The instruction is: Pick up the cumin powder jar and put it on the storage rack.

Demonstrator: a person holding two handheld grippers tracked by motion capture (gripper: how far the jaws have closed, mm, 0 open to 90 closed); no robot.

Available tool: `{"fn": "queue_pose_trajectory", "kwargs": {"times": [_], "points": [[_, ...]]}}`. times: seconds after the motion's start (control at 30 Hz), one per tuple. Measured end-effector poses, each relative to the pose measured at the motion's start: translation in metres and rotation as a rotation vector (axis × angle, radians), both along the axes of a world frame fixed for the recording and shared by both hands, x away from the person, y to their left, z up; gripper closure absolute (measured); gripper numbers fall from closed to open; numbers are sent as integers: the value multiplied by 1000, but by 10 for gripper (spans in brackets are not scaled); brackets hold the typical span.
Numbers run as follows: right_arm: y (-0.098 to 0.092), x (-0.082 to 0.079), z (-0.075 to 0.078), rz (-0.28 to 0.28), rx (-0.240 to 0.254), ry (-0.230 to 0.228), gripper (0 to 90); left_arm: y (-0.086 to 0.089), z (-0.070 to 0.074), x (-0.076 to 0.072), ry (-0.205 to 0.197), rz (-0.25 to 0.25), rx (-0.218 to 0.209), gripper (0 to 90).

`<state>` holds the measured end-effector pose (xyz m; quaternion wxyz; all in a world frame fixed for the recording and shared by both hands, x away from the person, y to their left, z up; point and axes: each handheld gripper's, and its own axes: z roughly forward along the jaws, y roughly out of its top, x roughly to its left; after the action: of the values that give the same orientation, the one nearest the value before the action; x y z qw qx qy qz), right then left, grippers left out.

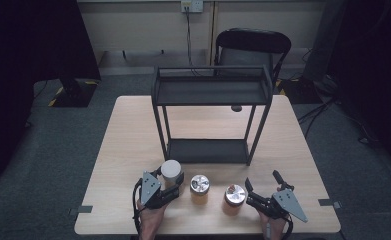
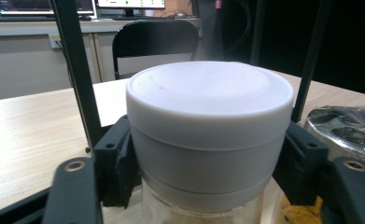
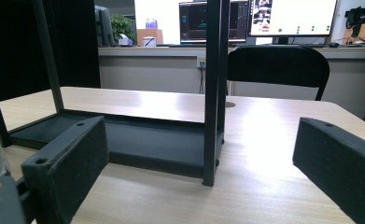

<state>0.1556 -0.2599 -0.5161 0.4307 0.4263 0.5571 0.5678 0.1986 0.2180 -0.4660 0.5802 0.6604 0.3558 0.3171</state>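
The two-tier black shelf rack (image 1: pixel 210 112) stands mid-table (image 1: pixel 128 150), its thin posts fencing the lower shelf; between the front posts the way in is open. Three jars sit in a row before it: a white-lidded jar (image 1: pixel 172 170), a silver-lidded jar (image 1: pixel 199 186) just beside, and another (image 1: pixel 234 196) near the right tool (image 1: pixel 263 190). Narrow gaps separate them. Bare table lies left and right of the rack.

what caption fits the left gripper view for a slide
Left gripper clamped on the white-lidded round jar, black metal shelf rack just behind on the light wooden table.
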Motion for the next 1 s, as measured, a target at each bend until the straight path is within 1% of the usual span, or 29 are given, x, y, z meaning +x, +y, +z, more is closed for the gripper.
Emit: {"fn": "queue_pose_trajectory", "kwargs": {"times": [0.4, 0.53, 0.7, 0.83, 1.0], "points": [[0, 0, 0, 0, -2, 0, 24, -2, 3, -1, 8, 8, 8, 340], [1, 0, 0, -1, -2, -1, 24, -2, 1, -3, -4, 12, 9, 341], [0, 0, 0, 0, -2, 0, 26, -3, 2, -4, -4, 19, 15, 341], [0, 0, 0, 0, -3, 1, 26, -3, 4, -3, 11, 30, 5, 341], [0, 0, 0, -1, -2, 0, 26, -3, 8, -5, 13, 38, 12, 341]]}}
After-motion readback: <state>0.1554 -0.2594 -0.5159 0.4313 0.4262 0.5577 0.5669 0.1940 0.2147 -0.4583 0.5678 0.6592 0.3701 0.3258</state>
